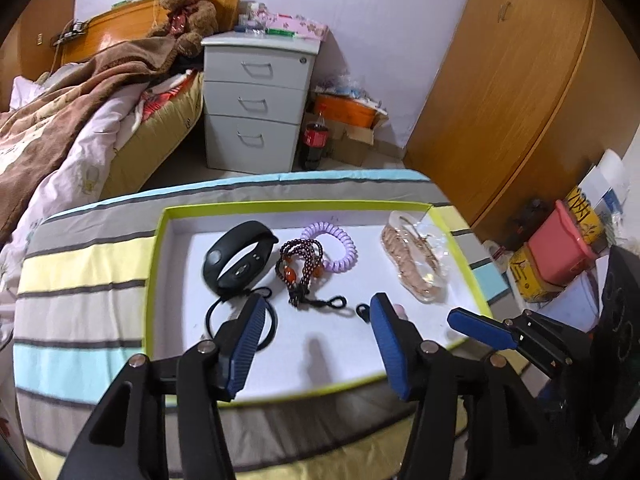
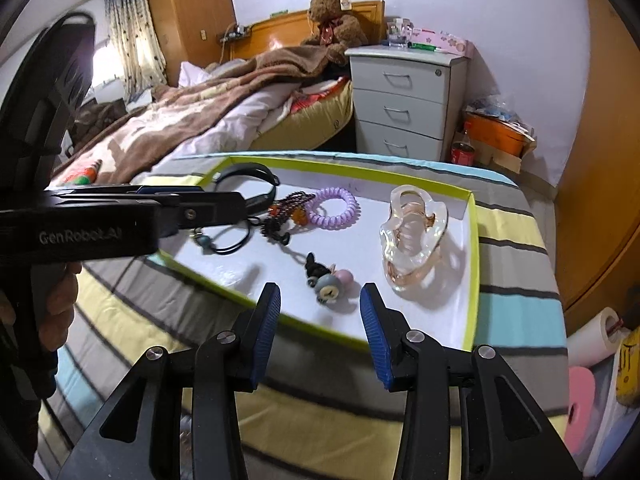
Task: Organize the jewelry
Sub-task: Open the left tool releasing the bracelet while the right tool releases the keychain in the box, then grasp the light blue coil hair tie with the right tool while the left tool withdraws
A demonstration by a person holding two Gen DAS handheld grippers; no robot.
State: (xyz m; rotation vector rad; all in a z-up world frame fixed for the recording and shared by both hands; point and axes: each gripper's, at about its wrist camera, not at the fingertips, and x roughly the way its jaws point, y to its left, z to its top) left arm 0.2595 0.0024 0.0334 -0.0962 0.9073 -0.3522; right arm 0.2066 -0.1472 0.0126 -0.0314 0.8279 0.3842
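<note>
Both grippers stand part-open and empty: left gripper [image 1: 316,344] above the tray's [image 1: 160,240] near edge, right gripper [image 2: 320,336] just short of the small charm hair tie [image 2: 328,280]. Jewelry lies spread inside the tray on the bench. Judged between picks; next move calls for choosing one piece and descending squarely.

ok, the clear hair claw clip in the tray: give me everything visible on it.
The hair claw clip is clear plastic with a pinkish-amber tint, glossy, with interlocking curved teeth that look closed. It lies on its side on the white floor of the green-rimmed tray, near the right wall, apart from the purple coil tie and the other pieces. Neither gripper touches it.
</note>
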